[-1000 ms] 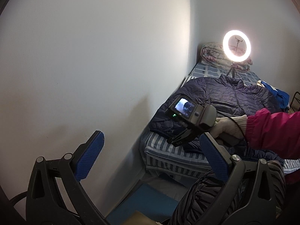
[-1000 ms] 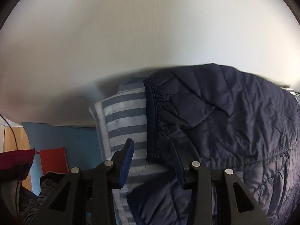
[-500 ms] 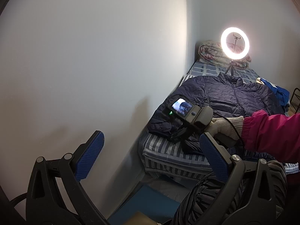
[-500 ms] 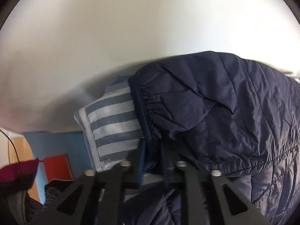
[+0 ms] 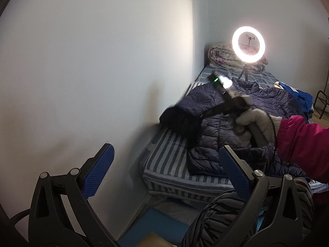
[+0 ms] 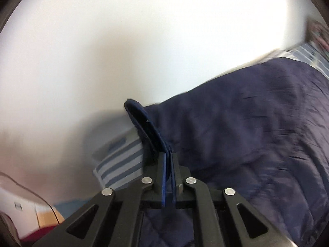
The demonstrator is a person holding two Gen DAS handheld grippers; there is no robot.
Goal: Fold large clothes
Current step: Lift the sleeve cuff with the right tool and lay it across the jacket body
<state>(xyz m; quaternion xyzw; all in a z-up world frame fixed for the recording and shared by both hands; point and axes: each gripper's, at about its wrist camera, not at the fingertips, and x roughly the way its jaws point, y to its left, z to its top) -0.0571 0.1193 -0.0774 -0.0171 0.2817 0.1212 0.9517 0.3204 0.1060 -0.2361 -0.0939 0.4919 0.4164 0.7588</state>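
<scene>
Puffer jacket (image 5: 232, 127) lies spread on the striped bed (image 5: 170, 164), barely begun: my right tool (image 6: 169, 154) pinches the sleeve cuff (image 6: 144, 127) off the mattress, my left tool (image 5: 164, 170) gapes wide, empty.

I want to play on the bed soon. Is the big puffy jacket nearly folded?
Not nearly. Done: the navy puffer jacket lies spread on the striped bed. In hand: the right gripper has its jaws shut on the sleeve cuff, lifted off the bed. The left gripper is open and empty. Left: both sleeves and the body need folding.
</scene>
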